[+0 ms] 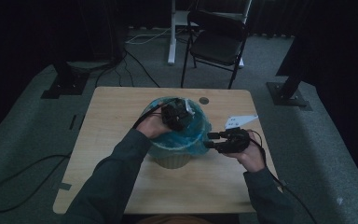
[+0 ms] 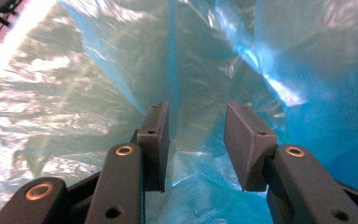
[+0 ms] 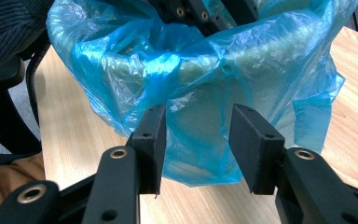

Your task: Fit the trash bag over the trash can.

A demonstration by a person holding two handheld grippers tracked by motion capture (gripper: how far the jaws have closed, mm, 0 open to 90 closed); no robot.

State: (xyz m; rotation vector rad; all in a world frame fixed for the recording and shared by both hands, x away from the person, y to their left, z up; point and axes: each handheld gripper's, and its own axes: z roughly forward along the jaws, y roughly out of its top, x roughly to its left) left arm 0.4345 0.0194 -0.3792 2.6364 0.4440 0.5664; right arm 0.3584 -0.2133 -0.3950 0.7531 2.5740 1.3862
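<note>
A small cream bin (image 1: 172, 160) stands in the middle of the wooden table (image 1: 107, 140), lined with a crinkled blue plastic bag (image 1: 196, 132) whose edge hangs down over the rim. My left gripper (image 1: 177, 116) reaches down into the bin's mouth. Its own view shows its jaws (image 2: 196, 137) open, with only blue film (image 2: 98, 74) ahead of them. My right gripper (image 1: 209, 140) hovers just right of the bin and points at it. Its jaws (image 3: 198, 142) stand open in front of the hanging bag skirt (image 3: 200, 140), with no pad pressing on it.
A black folding chair (image 1: 216, 42) stands beyond the table's far edge, beside a white pole base (image 1: 171, 51). Cables trail across the grey carpet at left (image 1: 23, 172). Black stand feet sit at far left (image 1: 65, 84) and far right (image 1: 286, 93). A round hole (image 1: 204, 100) marks the tabletop.
</note>
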